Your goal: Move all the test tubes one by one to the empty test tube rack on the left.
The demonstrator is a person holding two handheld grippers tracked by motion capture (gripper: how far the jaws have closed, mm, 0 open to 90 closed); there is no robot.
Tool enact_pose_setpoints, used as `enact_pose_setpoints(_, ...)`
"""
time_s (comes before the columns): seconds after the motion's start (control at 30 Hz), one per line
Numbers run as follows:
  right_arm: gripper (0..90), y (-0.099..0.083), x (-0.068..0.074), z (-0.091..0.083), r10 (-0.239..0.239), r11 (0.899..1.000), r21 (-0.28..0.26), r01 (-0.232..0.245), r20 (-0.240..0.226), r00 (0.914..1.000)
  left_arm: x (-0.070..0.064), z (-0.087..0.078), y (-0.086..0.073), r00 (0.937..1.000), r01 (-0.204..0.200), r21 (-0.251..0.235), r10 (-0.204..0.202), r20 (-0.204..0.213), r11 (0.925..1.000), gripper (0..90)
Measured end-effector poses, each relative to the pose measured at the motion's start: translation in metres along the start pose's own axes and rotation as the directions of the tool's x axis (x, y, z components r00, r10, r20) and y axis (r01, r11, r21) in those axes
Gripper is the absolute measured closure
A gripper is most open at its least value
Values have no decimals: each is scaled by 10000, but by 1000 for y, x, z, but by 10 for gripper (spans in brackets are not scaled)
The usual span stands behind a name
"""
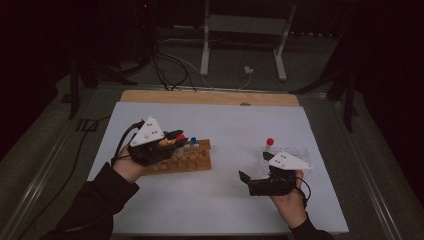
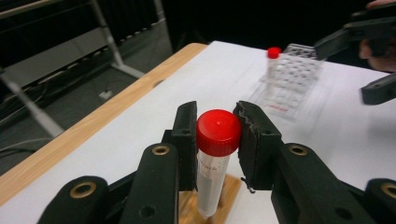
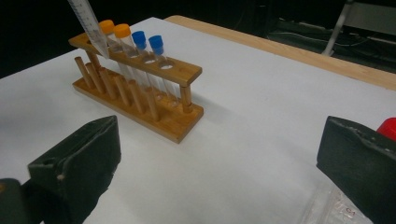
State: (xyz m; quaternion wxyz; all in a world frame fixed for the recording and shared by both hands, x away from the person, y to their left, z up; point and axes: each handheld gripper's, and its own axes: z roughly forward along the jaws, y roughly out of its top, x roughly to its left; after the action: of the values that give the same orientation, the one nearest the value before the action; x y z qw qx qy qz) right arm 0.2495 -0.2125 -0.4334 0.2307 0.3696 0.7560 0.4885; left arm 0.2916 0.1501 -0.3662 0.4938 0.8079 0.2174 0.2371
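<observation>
My left gripper [image 2: 218, 140] is shut on the red cap of a clear tube [image 2: 212, 179], whose lower end hangs just above the wooden rack [image 2: 229, 191]. In the high view the left gripper [image 1: 176, 136] sits over the rack's [image 1: 192, 162] left part. The right gripper view shows that tube [image 3: 88, 25] tilted, its tip at the rack's [image 3: 154, 109] top bar. Two orange-capped tubes [image 3: 114, 29] and two blue-capped tubes [image 3: 147, 41] stand in the rack. My right gripper [image 3: 217, 163] is wide open with nothing between its fingers, beside a clear plastic rack [image 1: 300, 154].
A red-capped tube [image 1: 270, 143] stands in the clear rack's far left corner. White sheet [image 1: 225, 195] covers the table, with a wooden edge [image 1: 210, 97] at the back. Cables and a metal stand [image 1: 245, 30] lie beyond it on the floor.
</observation>
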Motion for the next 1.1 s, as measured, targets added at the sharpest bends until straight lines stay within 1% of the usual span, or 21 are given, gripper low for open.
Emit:
enact_pose_setpoints(0.1, 0, 0, 0, 0, -30, 10000, -14, 30, 23, 10000, 8, -11, -7, 9993, 130, 89, -126, -338, 9999, 713)
enact_pose_setpoints(0.17, 0, 0, -1, -1, -40, 10000, -64, 40, 40, 10000, 15, -18, -12, 9979, 314, 65, -310, -570, 9995, 714)
enact_pose_setpoints(0.23, 0, 1, -1, -2, -32, 9999, -95, 32, 67, 10000, 22, -25, -17, 9955, 441, 10, -439, -841, 9990, 713)
enact_pose_setpoints(0.27, 0, 1, -2, -2, -30, 9999, -112, 31, 75, 10000, 25, -27, -18, 9935, 488, -65, -492, -1026, 9988, 713)
enact_pose_setpoints(0.33, 0, 1, -2, -2, -20, 9999, -100, 21, 96, 10000, 31, -31, -21, 9899, 666, -235, -691, -1241, 9975, 714)
enact_pose_setpoints(0.37, 0, 1, -2, -2, -5, 9999, -108, 6, 91, 10000, 34, -32, -22, 9879, 711, -314, -747, -1357, 9970, 714)
enact_pose_setpoints(0.4, 0, 1, -2, -2, -4, 9999, -120, 5, 93, 10000, 37, -32, -24, 9857, 836, -419, -888, -1433, 9956, 714)
enact_pose_setpoints(0.43, 0, 1, -2, -2, -13, 9999, -142, 15, 116, 9999, 39, -32, -25, 9848, 917, -473, -976, -1437, 9947, 713)
enact_pose_setpoints(0.47, 0, 1, -2, -2, -16, 9999, -152, 18, 113, 9999, 41, -31, -27, 9828, 965, -533, -1036, -1526, 9939, 714)
enact_pose_setpoints(0.5, 0, 1, -2, -3, -17, 9999, -156, 18, 114, 9999, 43, -29, -28, 9810, 975, -551, -1052, -1627, 9937, 713)
enact_pose_setpoints(0.53, 0, 1, -2, -3, -3, 9999, -150, 5, 119, 9999, 44, -27, -31, 9805, 1030, -548, -1107, -1622, 9932, 714)
enact_pose_setpoints(0.57, 0, 1, -3, -3, -8, 9999, -156, 10, 140, 9999, 45, -23, -34, 9785, 1015, -505, -1089, -1750, 9936, 713)
enact_pose_setpoints(0.7, 0, 0, -4, -4, 6, 9998, -192, -3, 165, 9999, 46, -12, -46, 9760, 1179, -282, -1210, -1808, 9926, 714)
enact_pose_setpoints(0.77, 0, 0, -5, -4, -4, 9998, -194, 7, 178, 9998, 47, -6, -55, 9753, 1367, -176, -1377, -1727, 9905, 714)
enact_pose_setpoints(0.83, 0, 0, -5, -5, 0, 9998, -209, 4, 207, 9998, 47, -2, -62, 9745, 1448, -1, -1426, -1731, 9895, 713)
enact_pose_setpoints(0.9, 0, 0, -6, -6, -1, 9998, -221, 6, 224, 9997, 48, 1, -70, 9723, 1683, 37, -1654, -1650, 9857, 713)
enact_pose_setpoints(0.93, 0, 0, -6, -6, -8, 9997, -224, 13, 231, 9997, 48, 3, -73, 9719, 1704, 92, -1665, -1662, 9853, 713)
enact_pose_setpoints(1.0, 0, 0, -7, -6, 9, 9997, -240, -3, 257, 9997, 49, 5, -79, 9690, 1952, 118, -1910, -1569, 9807, 713)
enact_pose_setpoints(1.1, 0, 0, -8, -7, 31, 9998, -210, -25, 268, 9996, 49, 9, -86, 9674, 2094, 336, -2020, -1528, 9773, 713)
